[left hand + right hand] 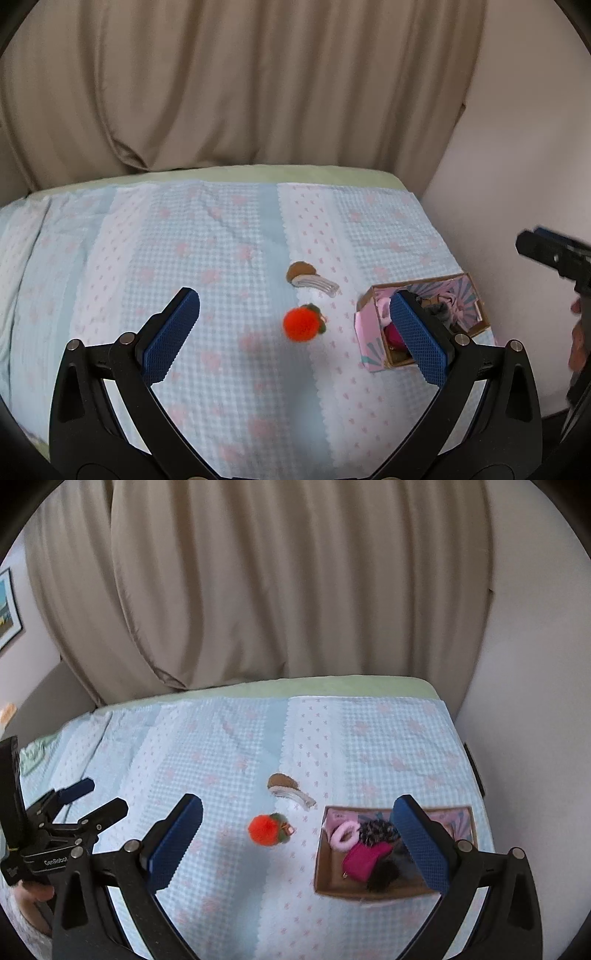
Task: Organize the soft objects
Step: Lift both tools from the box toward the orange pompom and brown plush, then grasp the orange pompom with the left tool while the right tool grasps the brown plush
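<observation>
Orange pompom with a green bit on one side lies on the bed near the middle of the left wrist view, alone on the blue checked blanket with bare cloth on every side. Just above it in the frame sits a brown hair clip with a clear comb, apart from the pompom. To the right, the cardboard box stands open near the bed's right edge, close to the pale wall. Inside the box, in the right wrist view, a pink fluffy ring, a magenta pouch and a dark fuzzy piece crowd together.

The left gripper hangs over the bed with its blue fingers wide apart and nothing between them; the pompom shows in the gap. The right gripper is likewise spread and empty, its right finger crossing the box in the frame. The left half of the blanket is wide open, running to the beige curtain at the far edge.
</observation>
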The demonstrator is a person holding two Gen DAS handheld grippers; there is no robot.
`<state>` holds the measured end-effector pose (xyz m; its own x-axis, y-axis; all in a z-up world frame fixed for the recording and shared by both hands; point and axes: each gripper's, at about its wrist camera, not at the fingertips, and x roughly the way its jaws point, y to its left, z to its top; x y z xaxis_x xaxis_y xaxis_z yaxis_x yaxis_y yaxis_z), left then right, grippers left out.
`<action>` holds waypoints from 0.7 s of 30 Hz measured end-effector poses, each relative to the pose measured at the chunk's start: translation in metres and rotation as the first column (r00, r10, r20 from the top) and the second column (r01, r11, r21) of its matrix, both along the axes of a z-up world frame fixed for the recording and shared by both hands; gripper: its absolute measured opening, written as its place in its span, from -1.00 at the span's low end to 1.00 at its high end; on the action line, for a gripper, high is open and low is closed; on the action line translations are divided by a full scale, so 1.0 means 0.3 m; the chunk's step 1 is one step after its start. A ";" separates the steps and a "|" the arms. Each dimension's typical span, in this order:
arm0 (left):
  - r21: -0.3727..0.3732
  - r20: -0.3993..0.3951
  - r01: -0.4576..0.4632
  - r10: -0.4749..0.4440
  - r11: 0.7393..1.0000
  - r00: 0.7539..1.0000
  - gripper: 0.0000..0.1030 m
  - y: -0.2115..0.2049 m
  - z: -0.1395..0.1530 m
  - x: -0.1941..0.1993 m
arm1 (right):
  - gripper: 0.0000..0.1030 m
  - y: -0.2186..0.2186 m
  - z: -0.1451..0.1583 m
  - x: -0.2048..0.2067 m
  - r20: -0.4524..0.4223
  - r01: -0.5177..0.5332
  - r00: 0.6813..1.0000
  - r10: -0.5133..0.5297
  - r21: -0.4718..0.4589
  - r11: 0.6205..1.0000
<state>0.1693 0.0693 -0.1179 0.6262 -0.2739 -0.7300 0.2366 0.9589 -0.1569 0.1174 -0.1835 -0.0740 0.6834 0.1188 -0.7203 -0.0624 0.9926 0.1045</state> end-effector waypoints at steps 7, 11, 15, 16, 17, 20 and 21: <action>0.016 -0.077 0.108 -0.107 0.994 0.991 0.99 -0.083 -0.172 0.173 | 1.00 -0.011 -0.134 0.259 -0.065 -0.148 0.987 0.145 -0.043 0.988; 0.002 -0.151 0.185 -0.182 0.983 0.972 0.99 -0.153 -0.343 0.270 | 1.00 -0.008 -0.277 0.402 -0.127 -0.249 0.963 0.240 -0.065 0.966; 0.023 -0.190 0.238 -0.229 0.971 0.955 0.99 -0.218 -0.498 0.328 | 1.00 0.009 -0.445 0.532 -0.208 -0.372 0.910 0.358 -0.029 0.928; 0.024 -0.202 0.249 -0.239 0.968 0.950 0.99 -0.235 -0.544 0.343 | 1.00 0.018 -0.499 0.566 -0.231 -0.410 0.889 0.395 -0.018 0.912; 0.023 -0.212 0.255 -0.244 0.967 0.946 0.99 -0.247 -0.582 0.354 | 1.00 0.027 -0.535 0.591 -0.248 -0.433 0.874 0.417 -0.012 0.901; 0.022 -0.253 0.263 -0.249 0.965 0.935 0.99 -0.275 -0.720 0.391 | 1.00 0.060 -0.659 0.658 -0.294 -0.516 0.816 0.497 0.017 0.857; 0.024 -0.265 0.261 -0.246 0.965 0.933 0.99 -0.277 -0.749 0.400 | 0.99 0.073 -0.697 0.680 -0.309 -0.543 0.796 0.521 0.016 0.839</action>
